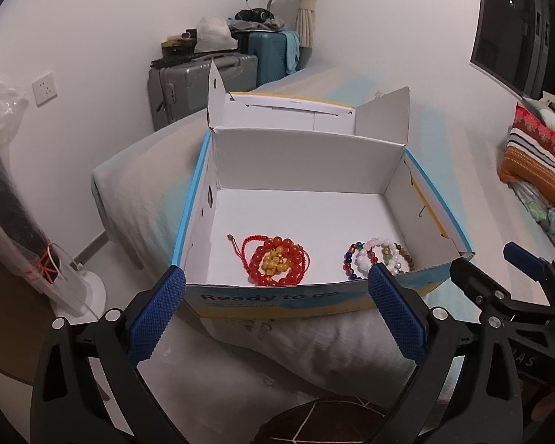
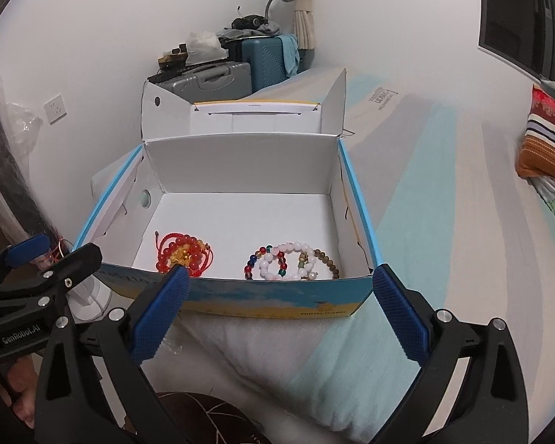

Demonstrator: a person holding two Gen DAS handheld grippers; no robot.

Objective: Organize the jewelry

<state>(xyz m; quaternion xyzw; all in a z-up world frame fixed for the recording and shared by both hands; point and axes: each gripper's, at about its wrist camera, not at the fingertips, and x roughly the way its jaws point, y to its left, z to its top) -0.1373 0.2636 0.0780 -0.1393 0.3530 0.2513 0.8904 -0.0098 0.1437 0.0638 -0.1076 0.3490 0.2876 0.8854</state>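
An open cardboard box (image 1: 299, 155) with white inside and blue edges stands on the bed; it also shows in the right wrist view (image 2: 240, 155). Inside near its front wall lie a red and yellow bead bracelet pile (image 1: 277, 261) (image 2: 183, 255) on the left and a white and mixed-colour bead bracelet pile (image 1: 377, 257) (image 2: 292, 261) on the right. My left gripper (image 1: 275, 277) is open and empty, just in front of the box's front wall. My right gripper (image 2: 281, 279) is open and empty, beside it at the same wall.
The box rests on a bed with a white and pale blue cover (image 2: 444, 192). Suitcases (image 1: 203, 81) stand against the far wall. A striped pillow (image 1: 536, 155) lies to the right. A wrapped fan (image 1: 26, 199) stands on the left. A brown cushion (image 1: 314, 421) is below my grippers.
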